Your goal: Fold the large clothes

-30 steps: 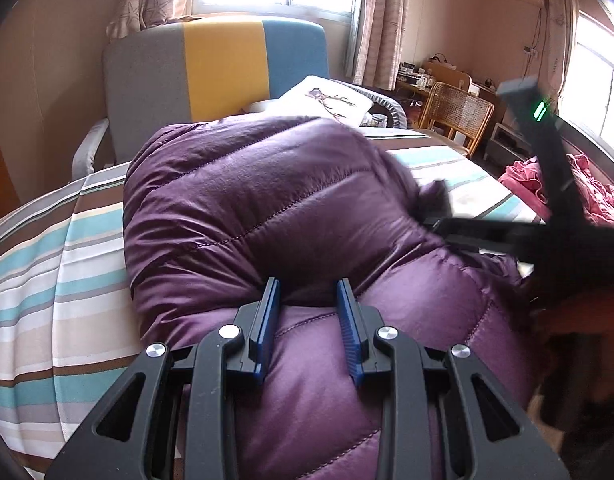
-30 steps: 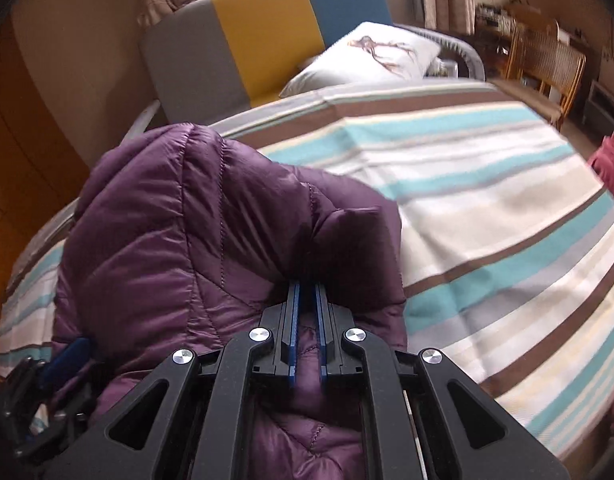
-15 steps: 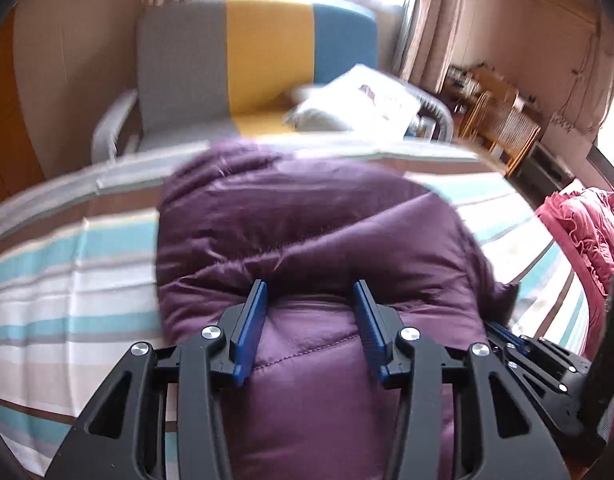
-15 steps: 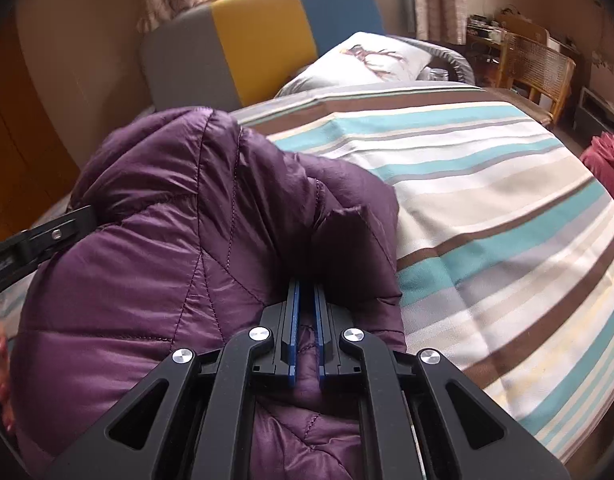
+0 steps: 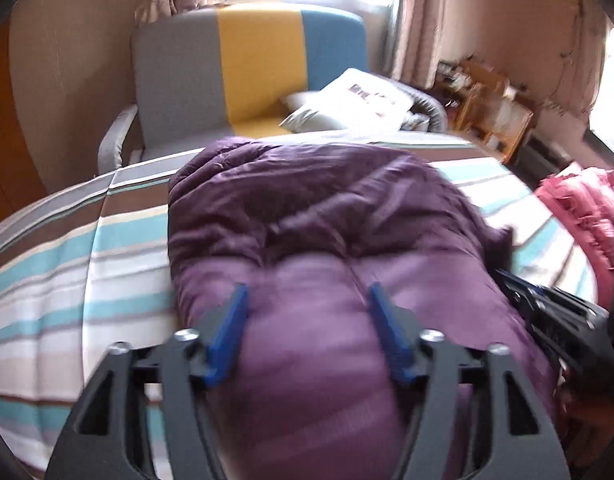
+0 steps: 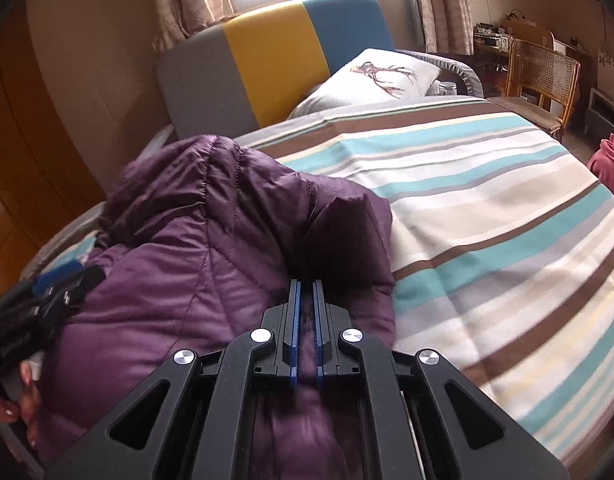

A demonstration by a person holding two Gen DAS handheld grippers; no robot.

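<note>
A puffy purple quilted jacket [image 5: 315, 216] lies bunched on the striped bed; it also shows in the right wrist view [image 6: 211, 248]. My left gripper [image 5: 307, 300] is open, its blue fingers wide apart over a bulge of the jacket's near edge. My right gripper [image 6: 306, 292] is shut on a fold of the jacket at its right edge. The right gripper also shows in the left wrist view [image 5: 555, 320] at the jacket's right side, and the left gripper in the right wrist view [image 6: 39, 300] at the far left.
The bed has a striped cover [image 6: 487, 208] in teal, brown and white. A grey, yellow and blue headboard [image 5: 251, 68] and a white pillow [image 6: 371, 76] are behind. A pink garment [image 5: 583, 212] lies at the right. A wicker chair [image 6: 543, 76] stands beyond.
My left gripper has opened wider and drawn back over the jacket's near edge. My right gripper stays shut on the jacket fold, and the jacket has settled lower on the bed.
</note>
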